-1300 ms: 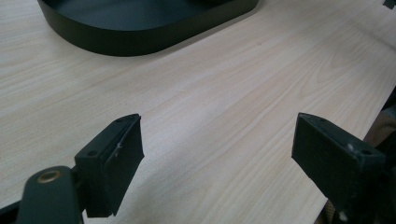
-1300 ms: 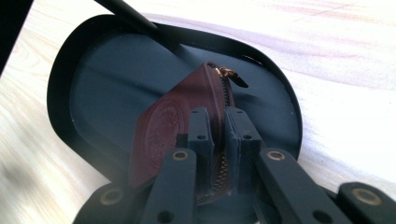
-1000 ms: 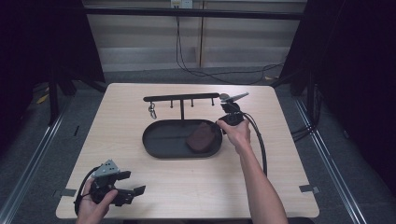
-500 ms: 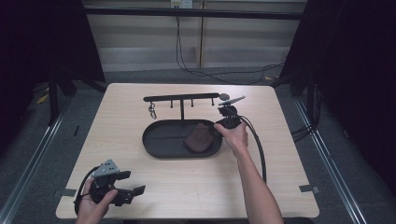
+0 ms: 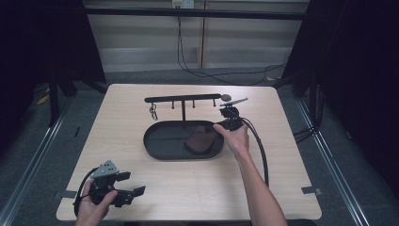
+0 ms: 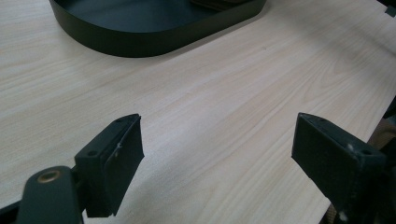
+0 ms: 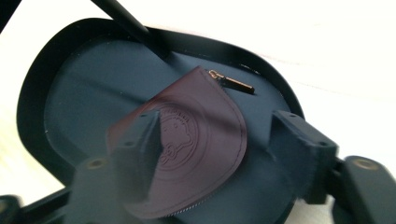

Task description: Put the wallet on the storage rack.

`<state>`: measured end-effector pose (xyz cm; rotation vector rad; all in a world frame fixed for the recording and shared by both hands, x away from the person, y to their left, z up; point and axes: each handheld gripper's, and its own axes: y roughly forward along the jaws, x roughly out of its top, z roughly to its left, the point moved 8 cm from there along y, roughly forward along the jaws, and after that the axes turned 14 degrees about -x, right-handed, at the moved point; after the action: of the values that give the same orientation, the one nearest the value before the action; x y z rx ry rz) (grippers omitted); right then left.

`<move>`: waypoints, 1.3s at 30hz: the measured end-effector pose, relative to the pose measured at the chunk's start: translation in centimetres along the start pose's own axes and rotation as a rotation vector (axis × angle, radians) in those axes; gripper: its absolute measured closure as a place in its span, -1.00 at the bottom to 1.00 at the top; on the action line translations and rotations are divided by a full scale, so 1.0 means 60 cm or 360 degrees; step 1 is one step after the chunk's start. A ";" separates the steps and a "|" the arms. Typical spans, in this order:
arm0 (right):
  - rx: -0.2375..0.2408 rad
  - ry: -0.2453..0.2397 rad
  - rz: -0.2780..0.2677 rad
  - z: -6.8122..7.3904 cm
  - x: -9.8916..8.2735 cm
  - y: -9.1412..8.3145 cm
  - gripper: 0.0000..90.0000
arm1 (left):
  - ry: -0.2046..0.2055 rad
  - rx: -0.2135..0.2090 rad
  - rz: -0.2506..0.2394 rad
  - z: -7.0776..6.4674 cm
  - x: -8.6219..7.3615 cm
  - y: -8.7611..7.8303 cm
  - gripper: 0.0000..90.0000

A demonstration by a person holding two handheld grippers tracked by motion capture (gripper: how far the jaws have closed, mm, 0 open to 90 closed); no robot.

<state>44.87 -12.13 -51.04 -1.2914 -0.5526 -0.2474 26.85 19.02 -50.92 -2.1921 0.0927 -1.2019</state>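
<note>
The right gripper (image 5: 229,118) hangs over the near-right end of the oval black tray (image 5: 157,151), and its jaws have just been opening: in the right gripper view they stand well apart, with the dark maroon leather coin pouch (image 7: 187,135) lying below and between them on the tray floor, free of both pads. The step in hand looks like letting the pouch go into the tray. To finish it well, the jaws should stay wide and lift straight away from the pouch, so that neither fingertip drags the soft flap or catches the small metal zip pull (image 7: 232,82) that lies just beyond them. The pouch is a rounded, half-moon piece with a stitched edge and an embossed round stamp, matte and supple; it should lie flat without sliding. The tray is smooth, dark and low-walled, with a thin black post rising from its far side into a rail of pegs (image 5: 182,100) where a small key ring (image 5: 153,112) hangs, well beyond the fingers. The left gripper (image 6: 219,163) rests low over the pale wood-grain table (image 6: 224,93), its padded jaws wide apart with nothing between them and the tray's wall well ahead of them.
</note>
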 end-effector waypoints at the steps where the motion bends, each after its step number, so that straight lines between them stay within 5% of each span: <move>1: 0.0005 -0.0008 -0.0004 0.000 -0.001 -0.002 -0.33 | -0.0002 0.0003 -0.0002 0.000 0.000 0.000 -0.64; 9: 0.0001 -0.0012 -0.0044 -0.004 -0.006 -0.023 -0.66 | -0.0015 0.0010 -0.0003 0.004 0.000 -0.001 -0.64; 24: -0.0064 -0.0033 -0.0129 -0.017 -0.029 -0.058 -0.49 | -0.0025 0.0018 -0.0015 0.005 -0.002 -0.003 -0.64; 39: -0.0108 -0.0083 -0.0214 -0.034 -0.076 -0.105 -0.58 | -0.0028 0.0032 -0.0010 0.006 -0.003 -0.004 -0.64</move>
<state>38.58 -16.40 -48.47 -1.3311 -0.6812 -0.3472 26.97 19.46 -51.02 -2.1866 0.0662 -1.1823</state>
